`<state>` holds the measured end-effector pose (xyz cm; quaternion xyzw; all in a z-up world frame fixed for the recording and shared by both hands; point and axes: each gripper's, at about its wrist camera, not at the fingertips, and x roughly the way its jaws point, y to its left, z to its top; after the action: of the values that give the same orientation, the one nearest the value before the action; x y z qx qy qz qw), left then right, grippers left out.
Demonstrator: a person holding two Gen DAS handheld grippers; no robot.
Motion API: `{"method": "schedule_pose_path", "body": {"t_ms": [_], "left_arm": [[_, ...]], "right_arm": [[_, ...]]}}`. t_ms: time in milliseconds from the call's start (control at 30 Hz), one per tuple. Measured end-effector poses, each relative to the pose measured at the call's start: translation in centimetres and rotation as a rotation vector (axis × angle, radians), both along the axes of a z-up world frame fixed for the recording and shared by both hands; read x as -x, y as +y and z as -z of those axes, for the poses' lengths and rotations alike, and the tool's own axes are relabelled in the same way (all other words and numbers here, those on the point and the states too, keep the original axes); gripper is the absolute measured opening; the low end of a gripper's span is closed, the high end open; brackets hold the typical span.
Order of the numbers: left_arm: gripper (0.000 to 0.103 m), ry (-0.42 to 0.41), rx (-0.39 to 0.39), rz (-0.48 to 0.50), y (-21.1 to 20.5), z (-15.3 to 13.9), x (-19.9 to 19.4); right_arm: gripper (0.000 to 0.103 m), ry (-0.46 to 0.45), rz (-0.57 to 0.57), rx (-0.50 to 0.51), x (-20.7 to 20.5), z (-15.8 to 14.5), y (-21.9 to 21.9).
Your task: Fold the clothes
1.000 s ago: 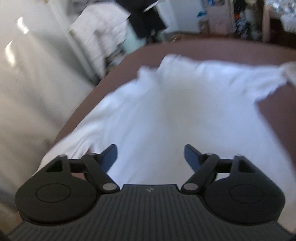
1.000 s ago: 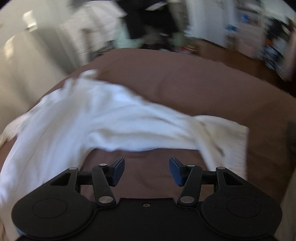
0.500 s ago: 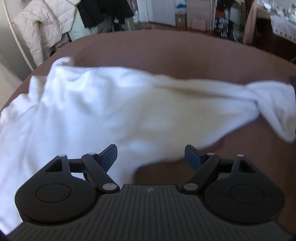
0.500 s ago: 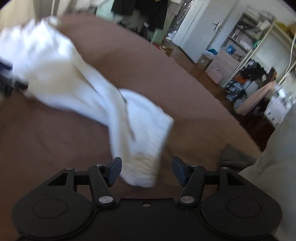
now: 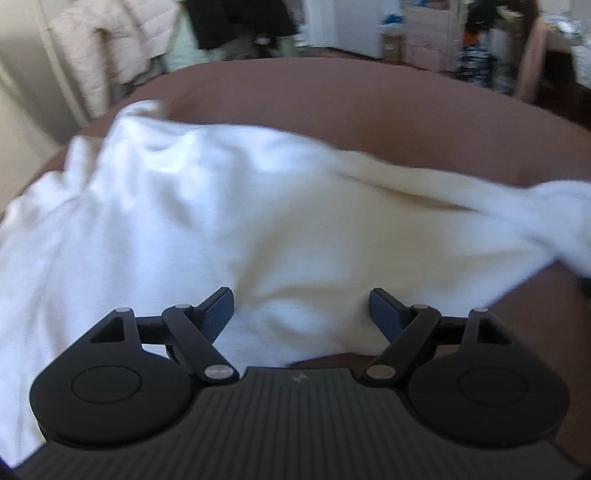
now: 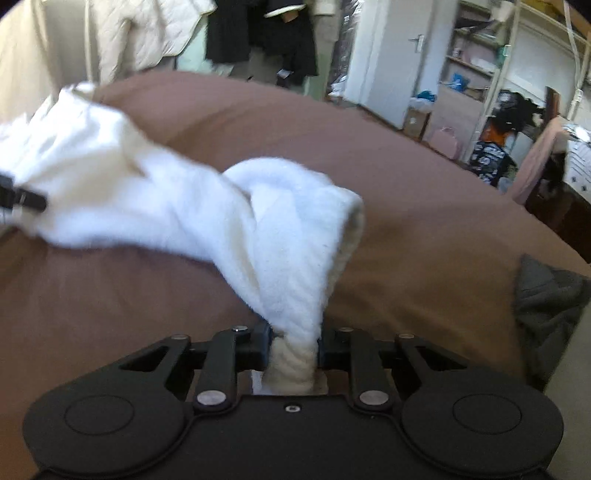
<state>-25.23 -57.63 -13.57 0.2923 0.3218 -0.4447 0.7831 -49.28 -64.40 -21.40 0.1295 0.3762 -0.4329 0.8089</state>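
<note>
A white fleecy garment [image 5: 207, 221] lies spread over a brown bed [image 5: 369, 107]. My left gripper [image 5: 301, 314] is open and hovers just above the garment's near edge, holding nothing. My right gripper [image 6: 293, 347] is shut on the ribbed cuff end of the garment's sleeve [image 6: 291, 236], which rises from the jaws and stretches left toward the body of the garment [image 6: 74, 147]. The same sleeve shows bunched at the right edge of the left wrist view [image 5: 554, 218].
A grey cloth [image 6: 550, 295] lies at the bed's right edge. Beyond the bed [image 6: 424, 184] hang coats [image 6: 147, 33] and dark clothes [image 6: 266, 33]. A white door [image 6: 391, 62] and cluttered shelves [image 6: 491, 92] stand at the back right.
My right gripper has closed on the sleeve's cuff; it was open half a second ago. My left gripper stayed open and moved slightly over the garment's edge.
</note>
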Motion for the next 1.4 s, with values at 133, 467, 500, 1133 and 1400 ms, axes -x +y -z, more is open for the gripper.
{"method": "schedule_pose_path", "body": {"t_ms": [133, 467, 500, 1133, 1400], "left_arm": [[0.081, -0.015, 0.006, -0.027, 1.6, 0.6, -0.8], [0.08, -0.047, 0.16, 0.049, 2.7, -4.0, 1.9], [0.08, -0.052, 0.2, 0.099, 3.0, -4.9, 3.0], [0.086, -0.21, 0.11, 0.272, 4.1, -0.7, 6.9], [0.086, -0.223, 0.134, 0.264, 4.2, -0.4, 5.7]], "right_arm": [[0.023, -0.041, 0.007, -0.029, -0.3, -2.9, 0.8], [0.023, -0.464, -0.177, -0.179, 2.5, -12.1, 3.0], [0.023, -0.491, -0.185, -0.2, 2.8, -12.2, 3.2], [0.023, -0.318, -0.035, 0.135, 2.5, -12.5, 4.5], [0.024, -0.307, 0.059, 0.092, 2.0, -7.6, 1.3]]}}
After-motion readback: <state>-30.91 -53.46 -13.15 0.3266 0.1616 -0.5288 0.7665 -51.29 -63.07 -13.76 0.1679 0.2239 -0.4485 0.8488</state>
